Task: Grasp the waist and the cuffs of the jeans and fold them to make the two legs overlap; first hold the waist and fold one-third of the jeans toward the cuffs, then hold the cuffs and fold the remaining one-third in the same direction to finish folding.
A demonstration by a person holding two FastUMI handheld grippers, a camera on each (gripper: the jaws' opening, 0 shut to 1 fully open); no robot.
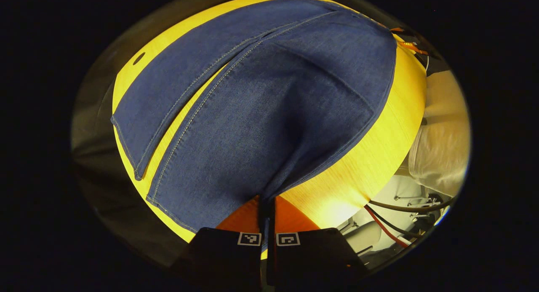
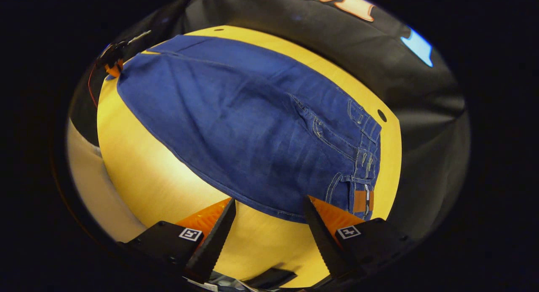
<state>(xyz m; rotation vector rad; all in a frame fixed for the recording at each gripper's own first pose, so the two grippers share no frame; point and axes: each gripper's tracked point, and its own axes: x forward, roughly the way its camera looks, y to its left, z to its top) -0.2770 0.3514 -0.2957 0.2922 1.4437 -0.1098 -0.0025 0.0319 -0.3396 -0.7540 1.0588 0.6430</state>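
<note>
One pair of jeans [image 1: 261, 115] lies spread on one yellow table [image 1: 370, 165], and two grippers work at it. In the left gripper view, the two legs run side by side away from the camera: the left leg ends in a cuff [image 1: 126, 148] at the near left, a thin strip of table showing between it and the right leg. The right leg's cloth is gathered into a pulled-up ridge that runs down into the left gripper [image 1: 266, 207], whose two fingers are pressed together and pinch the denim edge at the near side. To the right of the table sit a pale padded shape [image 1: 442, 148] and several cables [image 1: 391, 229]. In the right gripper view, the jeans lie slantwise across the table [image 2: 139, 157], with the other gripper [image 2: 111, 58] at their far left corner. The waist, with its belt loops and one brown patch [image 2: 360, 200], sits at the near right. The right gripper [image 2: 269, 212] has its fingers spread wide, their tips at the near edge of the jeans beside the waist, gripping nothing.
</note>
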